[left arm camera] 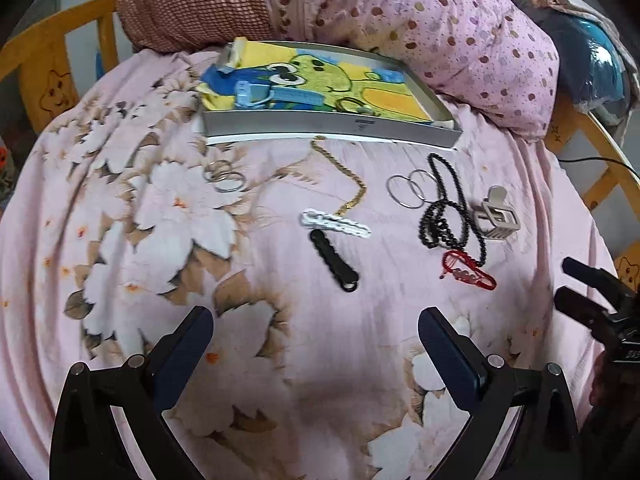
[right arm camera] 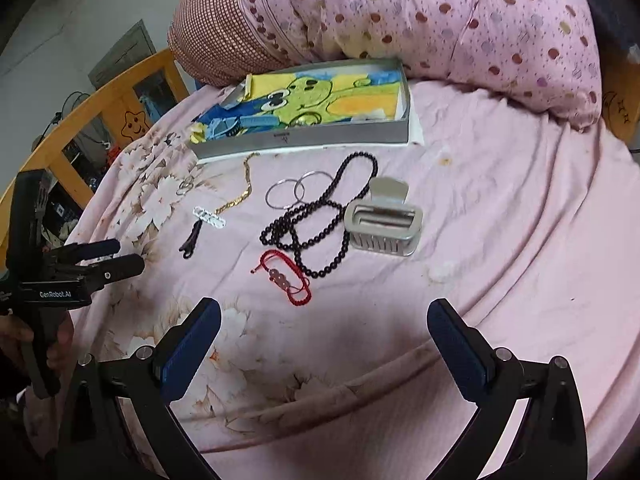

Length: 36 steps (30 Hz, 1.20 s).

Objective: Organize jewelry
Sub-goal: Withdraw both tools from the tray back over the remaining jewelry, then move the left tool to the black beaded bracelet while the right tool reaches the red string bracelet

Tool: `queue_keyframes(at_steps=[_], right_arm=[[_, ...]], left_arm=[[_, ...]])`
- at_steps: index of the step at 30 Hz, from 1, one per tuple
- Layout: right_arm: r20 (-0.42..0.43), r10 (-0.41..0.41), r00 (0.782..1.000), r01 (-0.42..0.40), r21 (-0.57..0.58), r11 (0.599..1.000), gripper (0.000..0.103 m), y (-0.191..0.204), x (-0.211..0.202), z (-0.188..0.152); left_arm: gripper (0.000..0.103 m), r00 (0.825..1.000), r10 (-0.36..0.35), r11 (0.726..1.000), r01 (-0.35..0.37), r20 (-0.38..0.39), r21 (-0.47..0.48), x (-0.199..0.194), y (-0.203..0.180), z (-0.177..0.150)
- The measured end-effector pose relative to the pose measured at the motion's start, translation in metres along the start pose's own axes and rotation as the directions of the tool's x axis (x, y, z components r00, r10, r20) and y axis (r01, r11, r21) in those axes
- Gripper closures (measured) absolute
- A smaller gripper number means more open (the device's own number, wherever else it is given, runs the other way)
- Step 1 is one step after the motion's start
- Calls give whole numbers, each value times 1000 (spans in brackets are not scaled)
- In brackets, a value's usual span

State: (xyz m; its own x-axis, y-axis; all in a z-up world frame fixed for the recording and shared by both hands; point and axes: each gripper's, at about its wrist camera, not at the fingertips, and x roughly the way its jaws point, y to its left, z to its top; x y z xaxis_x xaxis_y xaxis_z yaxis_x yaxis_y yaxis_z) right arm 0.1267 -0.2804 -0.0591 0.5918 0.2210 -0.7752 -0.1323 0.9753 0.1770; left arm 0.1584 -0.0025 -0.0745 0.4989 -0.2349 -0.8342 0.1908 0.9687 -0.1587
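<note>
- Left gripper: jaws spread wide, nothing between the pads; it hovers over the floral pink bedsheet, at 6 o'clock of the jewelry spread.
- Right gripper: jaws equally wide apart and empty, above the sheet at 6 o'clock of the red cord bracelet.
- Grey shallow box: lies at 12 o'clock of the spread, against the polka-dot quilt. It is lined with a yellow cartoon cloth on which a blue clip rests; other small items there are too indistinct to name.
- Gold chain: runs from the box's front wall toward 5 o'clock, ending at the white hair clip.
- Black hair clip: just beside the white clip, at its 6 o'clock.
- Small silver rings: at 9 o'clock of the gold chain, well apart from it.
- Two silver hoops: overlapping each other, at 3 o'clock of the chain, touching the black bead necklace.
- Grey claw clip: at 3 o'clock of the necklace, touching its beads.
- Red cord bracelet: at 6 o'clock of the necklace, just beside its lowest loop.
- A hand grips the left tool's handle at 9 o'clock in the right wrist view.
</note>
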Motion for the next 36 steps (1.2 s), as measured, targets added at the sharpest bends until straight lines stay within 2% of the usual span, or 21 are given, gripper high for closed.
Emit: queue_keyframes(at_steps=[8, 14, 16, 17, 21, 24, 26, 32, 36], right_arm=[[18, 31, 999, -30, -15, 999, 2, 2, 14, 2], [17, 59, 998, -59, -43, 997, 3, 7, 25, 1], [9, 68, 998, -68, -57, 996, 10, 9, 30, 0], [2, 68, 998, -68, -68, 995, 18, 11, 33, -1], [-40, 73, 997, -76, -79, 994, 29, 12, 47, -4], [-63, 79, 995, -84, -83, 993, 43, 13, 54, -6], [-70, 78, 994, -84, -85, 993, 46, 15, 59, -7], [-62, 88, 994, -93, -91, 992, 55, 19, 66, -5], [-62, 90, 994, -96, -116, 989, 56, 25, 72, -5]], left_arm=[[0, 997, -77, 997, 77, -1, 20, 15, -12, 10], [0, 995, -100, 995, 101, -20, 27, 30, -16, 15], [0, 995, -93, 995, 94, -29, 23, 35, -15, 17], [0, 995, -90, 996, 91, -35, 21, 38, -14, 17], [2, 995, -87, 996, 88, -54, 9, 47, -8, 17], [14, 994, -90, 996, 90, -68, -1, 53, -5, 16], [22, 993, -89, 996, 90, -76, 3, 57, -5, 16], [38, 996, -52, 998, 56, -79, 42, 65, -9, 20], [44, 996, -50, 998, 53, -78, 39, 66, -6, 24]])
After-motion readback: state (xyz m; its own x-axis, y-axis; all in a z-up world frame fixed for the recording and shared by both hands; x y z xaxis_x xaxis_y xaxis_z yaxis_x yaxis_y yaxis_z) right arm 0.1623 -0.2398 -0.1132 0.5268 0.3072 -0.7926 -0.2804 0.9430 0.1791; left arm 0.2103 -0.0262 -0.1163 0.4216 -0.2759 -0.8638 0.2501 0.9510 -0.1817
